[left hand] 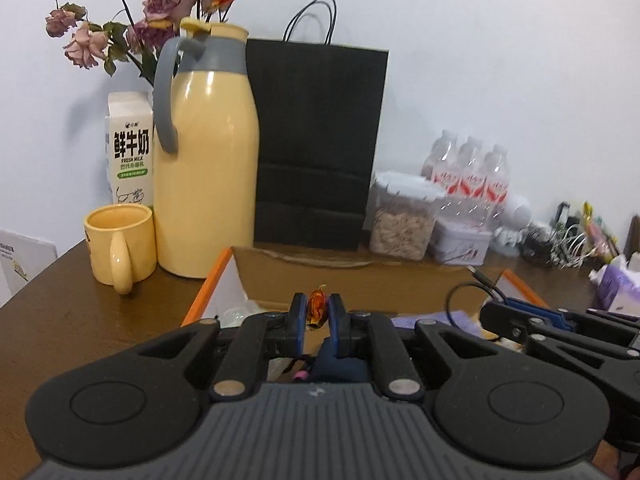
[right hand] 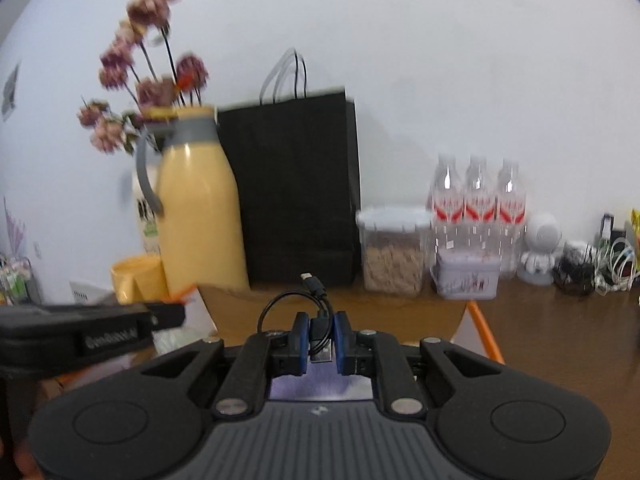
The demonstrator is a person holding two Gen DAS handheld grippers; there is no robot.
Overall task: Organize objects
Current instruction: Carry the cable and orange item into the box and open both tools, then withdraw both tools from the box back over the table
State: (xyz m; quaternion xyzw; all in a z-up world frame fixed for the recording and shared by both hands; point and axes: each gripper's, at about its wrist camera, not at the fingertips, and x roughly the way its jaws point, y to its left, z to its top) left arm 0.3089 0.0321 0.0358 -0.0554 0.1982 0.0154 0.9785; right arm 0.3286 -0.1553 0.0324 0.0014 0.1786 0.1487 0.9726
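My left gripper is shut on a small red and orange wrapped candy, held above an open cardboard box with orange-edged flaps. My right gripper is shut on a coiled black USB cable; one plug sticks up above the pads. In the left wrist view the right gripper reaches in from the right with the cable looping over the box. In the right wrist view the left gripper's body crosses in from the left. Purple and dark items lie in the box beneath both grippers.
On the brown table behind the box stand a yellow mug, a yellow thermos jug, a milk carton, dried roses, a black paper bag, a cereal container, three water bottles and tangled cables.
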